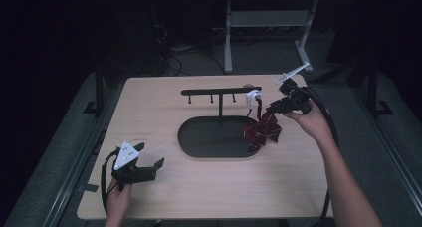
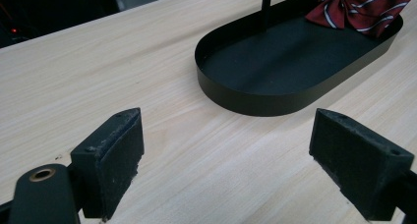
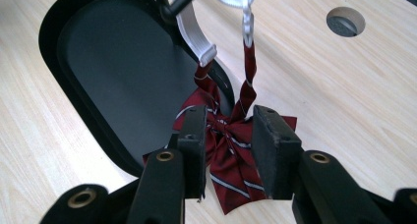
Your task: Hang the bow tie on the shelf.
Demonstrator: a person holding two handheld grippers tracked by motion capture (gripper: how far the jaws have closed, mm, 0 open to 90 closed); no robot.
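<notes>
The bow tie [image 1: 262, 131], dark red with thin pale stripes, hangs just right of centre in the high view, at the right end of the black tray [image 1: 199, 150]. Its white strap [image 1: 253, 95] loops over the right end of the rack's bar [image 1: 219, 91], and the bow dangles from it over the tray's rim. In the right gripper view the bow [image 3: 227, 150] sits low in the middle of the frame, with the strap [image 3: 196, 35] running up to the top edge.

The right gripper [image 1: 276, 107] is at the right of the high view, just right of the bow and held in a hand [image 1: 311, 120]. In its own view [image 3: 228, 150] the jaws stand on either side of the bow's knot with a gap between them; whether the pads press the cloth I cannot tell.

The left gripper [image 1: 149, 155] rests at the lower left of the high view, well apart from the tray, in the other hand [image 1: 118, 199]. In its own view [image 2: 226, 160] the jaws are wide apart over bare table [image 2: 98, 71], and the tray [image 2: 255, 94] lies at the upper right with the bow [image 2: 361, 10] at its far end.

The rack's post [image 1: 220, 107] rises from the middle of the tray. A round hole [image 3: 345, 21] in the table shows at the upper right of the right gripper view.
</notes>
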